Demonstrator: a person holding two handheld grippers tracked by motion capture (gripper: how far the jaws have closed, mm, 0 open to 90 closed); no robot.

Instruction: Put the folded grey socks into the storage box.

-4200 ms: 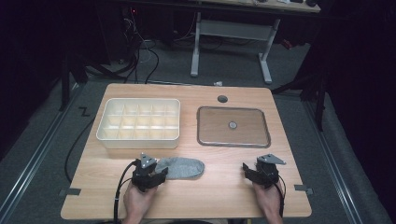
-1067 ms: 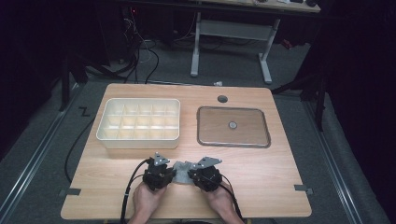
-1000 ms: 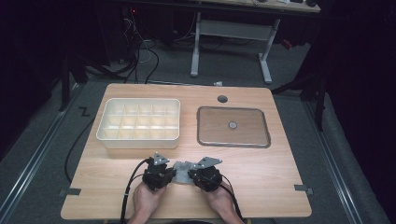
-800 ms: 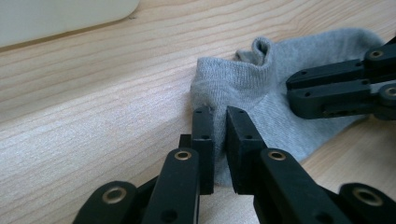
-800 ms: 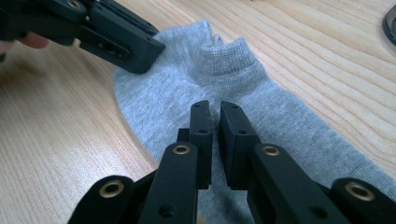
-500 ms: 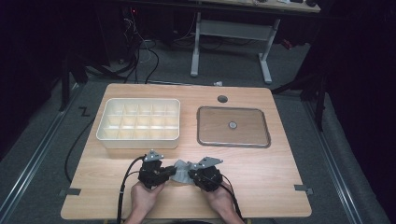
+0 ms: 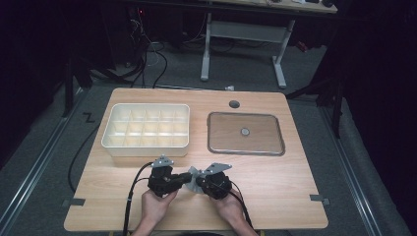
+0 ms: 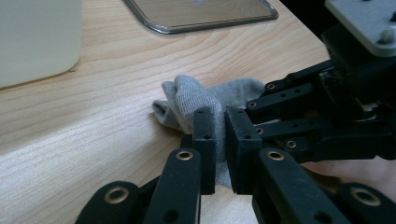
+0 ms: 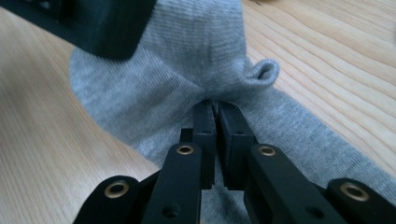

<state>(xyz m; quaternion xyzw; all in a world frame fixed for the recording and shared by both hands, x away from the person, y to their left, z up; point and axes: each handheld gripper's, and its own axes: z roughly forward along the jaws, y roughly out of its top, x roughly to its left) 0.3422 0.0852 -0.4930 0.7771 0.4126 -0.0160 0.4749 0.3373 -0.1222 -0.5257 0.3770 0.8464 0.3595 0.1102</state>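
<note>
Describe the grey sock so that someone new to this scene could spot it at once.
On the wooden table, look at the near edge, in front of the white compartment box. The grey sock lies bunched there between two black grippers, the only soft cloth item.

The high view looks forward and down from above the person's side, taking in the whole counter [image 7: 275, 196]. The left gripper view sits low and close, facing across the grey sock [image 8: 205, 100] toward the tray [image 8: 201, 14]. The right gripper view looks closer still along its jaws at the same sock.
</note>
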